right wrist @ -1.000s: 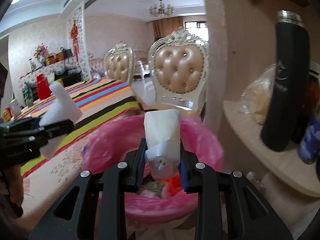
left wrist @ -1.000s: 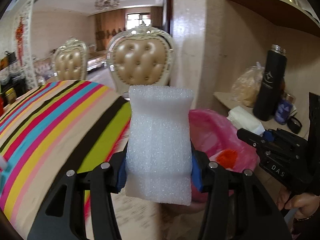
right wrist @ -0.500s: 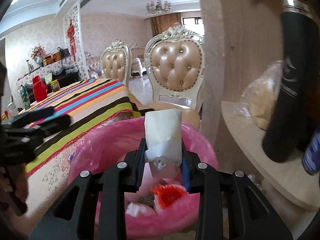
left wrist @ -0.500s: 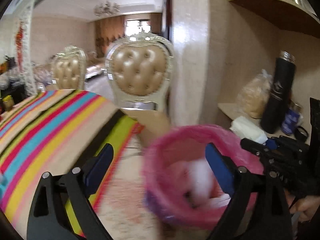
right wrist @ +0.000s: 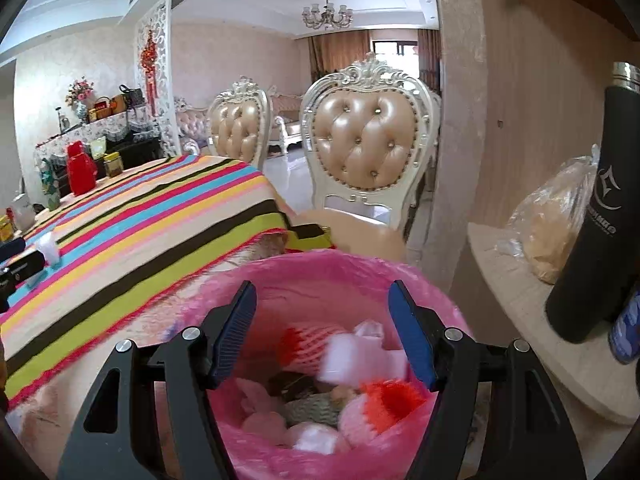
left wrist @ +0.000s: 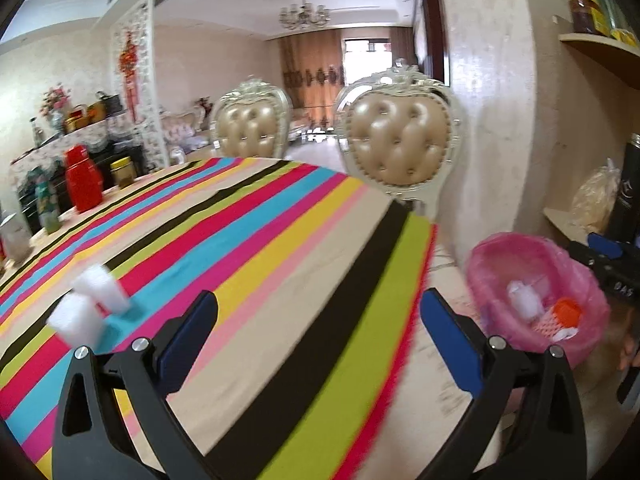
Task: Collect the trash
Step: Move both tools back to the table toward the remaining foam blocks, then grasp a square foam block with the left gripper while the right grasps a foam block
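My left gripper (left wrist: 318,300) hangs over the striped tablecloth (left wrist: 260,240); its jaws are opening wide with nothing between them. Two white foam pieces (left wrist: 100,286) lie on the cloth to its left. The pink-lined bin (left wrist: 492,248) stands to its right at the table's end, with white and orange trash inside. My right gripper (right wrist: 322,288) is above the bin (right wrist: 320,264), jaws opening, not pressing on anything. A blurred white paper scrap (right wrist: 352,356) drops among the trash below it. The left gripper's body shows at the right wrist view's left edge.
Two padded chairs (right wrist: 368,148) stand behind the table's end. A ledge (right wrist: 512,288) to the right carries a black flask (right wrist: 600,220) and a plastic bag (right wrist: 556,216). A red jug (left wrist: 82,182) and jars sit at the table's far left.
The left gripper let the white foam block fall into the bin, opened wide and swung left over the table. The right gripper opened and released the paper scrap into the bin.
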Demonstrator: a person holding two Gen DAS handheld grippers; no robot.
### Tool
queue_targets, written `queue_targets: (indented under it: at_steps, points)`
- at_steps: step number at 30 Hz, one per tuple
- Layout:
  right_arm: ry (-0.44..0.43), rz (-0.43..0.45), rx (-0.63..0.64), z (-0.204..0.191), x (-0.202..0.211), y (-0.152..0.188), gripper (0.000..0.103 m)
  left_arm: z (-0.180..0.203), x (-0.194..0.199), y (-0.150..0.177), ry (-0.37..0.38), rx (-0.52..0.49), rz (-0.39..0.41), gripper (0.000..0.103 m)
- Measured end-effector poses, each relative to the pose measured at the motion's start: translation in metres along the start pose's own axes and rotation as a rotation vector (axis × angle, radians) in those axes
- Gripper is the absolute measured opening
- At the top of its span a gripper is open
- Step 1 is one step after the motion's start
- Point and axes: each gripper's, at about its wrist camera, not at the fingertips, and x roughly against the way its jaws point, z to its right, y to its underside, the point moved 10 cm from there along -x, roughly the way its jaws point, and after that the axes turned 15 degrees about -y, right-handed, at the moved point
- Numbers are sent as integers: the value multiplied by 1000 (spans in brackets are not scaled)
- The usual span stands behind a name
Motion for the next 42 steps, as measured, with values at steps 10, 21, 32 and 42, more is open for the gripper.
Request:
queue_targets:
  at_steps: [10, 21, 32, 42]
  points:
    - [-182, -20, 95, -114, -26, -14, 66, -107, 3, 42, -149, 49, -82, 98]
    - [-478, -114, 248, -286, -94, -13, 66, -258, -10, 71, -454, 175, -162, 98]
    - [-551, -154, 268, -347, -122, -8, 66, -291, -79, 74, -436, 262, -292, 98]
    - [-556, -200, 291, -356, -155, -17, 66, -293, -149, 84, -421, 265, -434, 98]
